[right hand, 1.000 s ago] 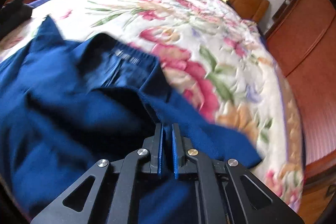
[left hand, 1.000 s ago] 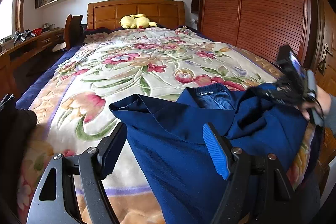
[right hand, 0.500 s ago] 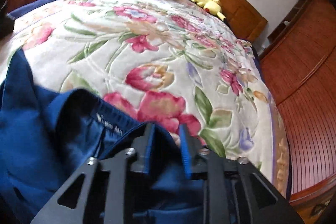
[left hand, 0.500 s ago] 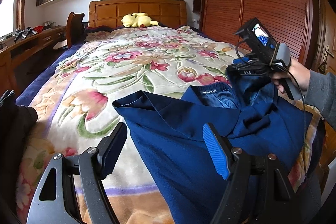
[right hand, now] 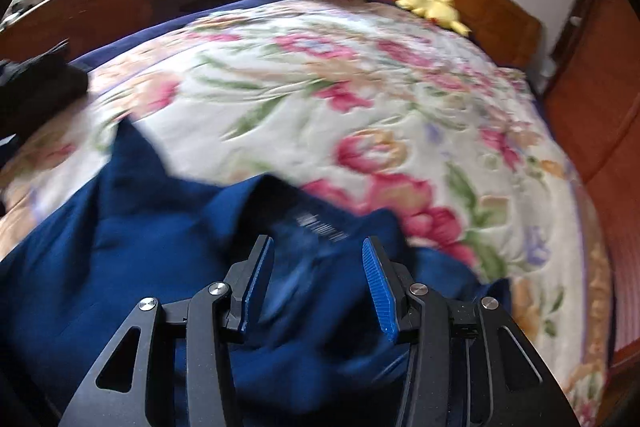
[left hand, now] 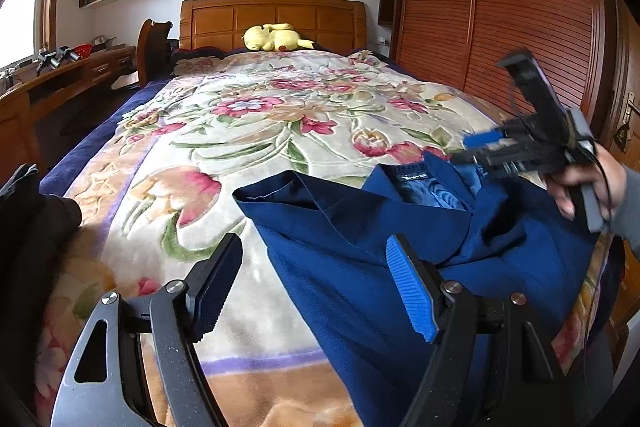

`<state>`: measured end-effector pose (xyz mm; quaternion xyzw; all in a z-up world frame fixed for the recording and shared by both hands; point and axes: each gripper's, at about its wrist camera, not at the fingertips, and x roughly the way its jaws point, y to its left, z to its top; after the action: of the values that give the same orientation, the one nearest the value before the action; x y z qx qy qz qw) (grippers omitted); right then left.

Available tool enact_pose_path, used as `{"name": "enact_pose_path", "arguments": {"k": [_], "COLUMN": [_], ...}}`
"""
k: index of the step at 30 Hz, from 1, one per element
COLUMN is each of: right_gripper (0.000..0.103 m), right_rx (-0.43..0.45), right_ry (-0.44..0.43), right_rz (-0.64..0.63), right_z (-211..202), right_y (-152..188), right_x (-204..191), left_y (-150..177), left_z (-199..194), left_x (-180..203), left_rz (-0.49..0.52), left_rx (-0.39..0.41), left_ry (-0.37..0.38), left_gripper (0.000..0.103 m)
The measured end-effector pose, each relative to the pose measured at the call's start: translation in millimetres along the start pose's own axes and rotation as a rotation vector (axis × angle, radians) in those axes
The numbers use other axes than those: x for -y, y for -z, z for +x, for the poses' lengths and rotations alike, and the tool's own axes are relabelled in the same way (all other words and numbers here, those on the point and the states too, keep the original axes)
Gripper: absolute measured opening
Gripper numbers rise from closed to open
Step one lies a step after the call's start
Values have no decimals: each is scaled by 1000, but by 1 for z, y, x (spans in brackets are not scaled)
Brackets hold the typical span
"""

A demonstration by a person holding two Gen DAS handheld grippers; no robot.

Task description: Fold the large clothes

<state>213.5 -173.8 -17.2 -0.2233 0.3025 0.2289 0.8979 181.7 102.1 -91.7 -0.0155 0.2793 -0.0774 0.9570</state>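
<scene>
While the navy garment (left hand: 400,267) lay rumpled at the foot of the bed (left hand: 280,131), on the floral blanket toward the wardrobe side, folding looked barely started. No clean fold was visible: the collar with its label sat open and facing up, one pointed flap stuck out toward the bed's middle, and the body was bunched with creases. The left gripper (left hand: 312,291) hovered low over the near edge of the cloth with its fingers spread wide and nothing between them. The right gripper (right hand: 318,283) was above the collar area, its fingers opening; fabric showed below the gap, but the pads weren't pressing on it, so I'd call that cloth let go. Right wrist view was motion-blurred, so whether the tips touched the cloth I couldn't tell. The person's hand (left hand: 588,183) showed on the handle in the left wrist view. My read: early stage. Left to do: spread it flat, smooth it, bring sleeves and sides in, then fold lengthwise. A dark pile (left hand: 28,227) sat at the bed's other corner, well apart from the garment.
</scene>
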Motion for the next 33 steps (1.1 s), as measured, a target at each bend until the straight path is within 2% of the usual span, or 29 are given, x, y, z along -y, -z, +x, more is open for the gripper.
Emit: {"name": "enact_pose_path", "arguments": {"k": [8, 17, 24, 31, 32, 33], "right_gripper": [48, 48, 48, 48, 44, 25], "right_rx": [-33, -49, -83, -89, -89, -83], "right_ry": [-165, -243, -248, -179, -170, -163], "right_rz": [-64, -104, -150, -167, -169, -172], "right_z": [-2, -1, 3, 11, 13, 14], "right_y": [29, 29, 27, 24, 24, 23], "right_x": [-56, -76, -87, -83, -80, -78], "left_y": [3, 5, 5, 5, 5, 5], "left_z": [0, -3, -4, -3, -3, -3], "left_x": [-8, -19, -20, -21, -20, -20], "left_rz": [-4, -20, -22, -21, -21, -22], "left_rx": [-5, -5, -3, -4, -4, -4], "left_ry": [-36, -46, -46, -47, -46, -47], "left_gripper": [75, 75, 75, 75, 75, 75]}}
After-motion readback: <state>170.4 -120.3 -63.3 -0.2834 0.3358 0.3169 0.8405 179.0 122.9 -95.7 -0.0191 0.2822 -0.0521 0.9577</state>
